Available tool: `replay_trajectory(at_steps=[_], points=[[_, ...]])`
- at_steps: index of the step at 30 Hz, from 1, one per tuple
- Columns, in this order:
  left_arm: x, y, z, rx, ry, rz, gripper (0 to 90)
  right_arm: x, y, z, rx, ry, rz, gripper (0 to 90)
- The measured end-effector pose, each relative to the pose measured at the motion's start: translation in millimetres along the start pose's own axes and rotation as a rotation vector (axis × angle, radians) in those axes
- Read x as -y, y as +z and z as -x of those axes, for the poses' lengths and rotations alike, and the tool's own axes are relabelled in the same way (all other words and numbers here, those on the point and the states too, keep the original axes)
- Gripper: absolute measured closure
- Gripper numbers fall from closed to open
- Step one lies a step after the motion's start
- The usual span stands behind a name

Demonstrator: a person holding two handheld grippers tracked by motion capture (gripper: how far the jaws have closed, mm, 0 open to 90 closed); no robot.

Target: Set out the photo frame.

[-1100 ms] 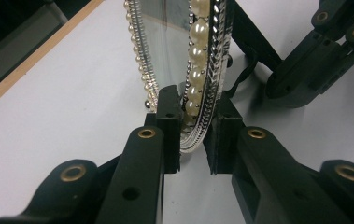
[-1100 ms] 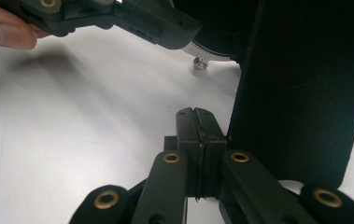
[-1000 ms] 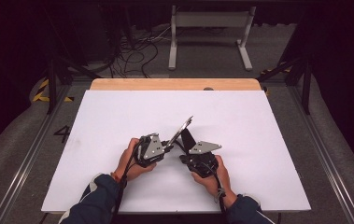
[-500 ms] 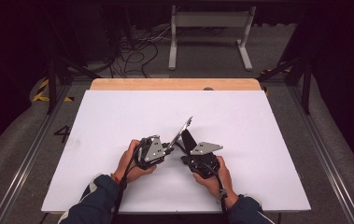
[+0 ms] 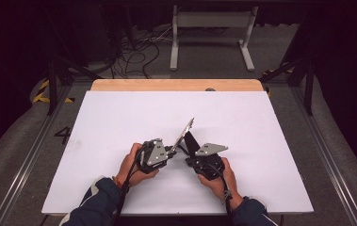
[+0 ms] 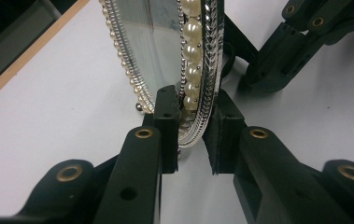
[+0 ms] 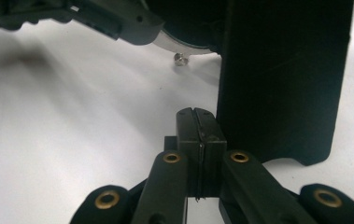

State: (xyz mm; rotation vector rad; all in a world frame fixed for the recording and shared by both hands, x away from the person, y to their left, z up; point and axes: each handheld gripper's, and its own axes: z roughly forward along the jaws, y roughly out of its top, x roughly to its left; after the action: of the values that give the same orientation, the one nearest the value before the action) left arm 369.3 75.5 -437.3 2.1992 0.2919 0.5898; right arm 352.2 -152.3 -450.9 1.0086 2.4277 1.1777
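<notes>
the left gripper (image 6: 188, 135) is pinching the bottom rim of an oval silver-framed mirror trimmed with a row of pearl beads (image 6: 191, 60), one jaw on the glass side and one on the back. that grip looks chosen to keep the mirror propped up on edge, since it leans back over the white table sheet (image 5: 119, 122) rather than lying flat. from the high view the mirror (image 5: 184, 133) sits in the near middle of the sheet, tilted, between the two hands.

the right gripper (image 7: 200, 135) has its jaws pressed together with nothing between them, just beside the mirror's flat black stand panel (image 7: 282, 79), which rises close on its right in its own view. my read is that it is poised at the stand, maybe to swing it out as a prop, but that is a guess.

a small silver stud (image 7: 180, 59) pokes down from the mirror's rim near the sheet.

beyond the mirror, the sheet ends at a pale wooden strip (image 5: 176, 85). past that, tangled dark cables (image 5: 138, 47) and a grey metal frame (image 5: 211, 33) on the floor. the room is dim.
</notes>
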Motion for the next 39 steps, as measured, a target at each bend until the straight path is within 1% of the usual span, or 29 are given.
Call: replay_trajectory(at_steps=[3, 6, 10, 12, 14, 18, 21, 23, 30, 36, 39], points=[[0.3, -0.1, -0.4, 0.006, -0.001, 0.003, 76.7, -1.1, 0.0, -0.5, 0.005, -0.006, -0.010, 90.0], [0.2, 0.3, -0.2, 0.005, -0.005, 0.005, 76.3, -1.4, -0.1, 2.3, -0.001, -0.008, -0.011, 90.0], [-0.8, 1.2, 0.7, 0.009, -0.006, 0.010, 75.8, -1.3, -1.0, 4.5, 0.006, -0.013, -0.012, 90.0], [-1.0, 1.2, 1.8, 0.008, -0.017, 0.007, 75.6, -1.2, -1.3, 5.0, 0.008, -0.013, -0.013, 90.0], [-1.9, 2.0, 2.2, 0.011, -0.011, 0.011, 75.3, -1.1, -1.8, 6.0, 0.013, -0.016, -0.014, 90.0], [-2.5, 3.1, 3.1, 0.019, -0.014, 0.017, 74.8, -1.1, -2.9, 9.0, 0.020, -0.019, -0.019, 90.0], [-3.5, 4.5, 4.0, 0.016, -0.016, 0.017, 73.9, -0.2, -3.5, 13.0, 0.030, -0.012, -0.014, 90.0], [-3.4, 5.0, 3.8, 0.019, -0.017, 0.020, 73.6, 0.8, -3.4, 16.0, 0.022, -0.010, -0.004, 90.0], [-3.6, 6.1, 5.1, 0.021, -0.026, 0.017, 72.6, 0.9, -4.1, 19.2, 0.038, -0.002, -0.004, 90.0], [-3.6, 8.0, 4.2, 0.030, -0.025, 0.030, 71.9, 1.2, -4.4, 24.4, 0.052, 0.010, 0.001, 90.0], [-3.3, 7.9, 4.0, 0.035, -0.032, 0.030, 72.0, 1.2, -4.4, 26.0, 0.059, 0.013, 0.002, 90.0]])
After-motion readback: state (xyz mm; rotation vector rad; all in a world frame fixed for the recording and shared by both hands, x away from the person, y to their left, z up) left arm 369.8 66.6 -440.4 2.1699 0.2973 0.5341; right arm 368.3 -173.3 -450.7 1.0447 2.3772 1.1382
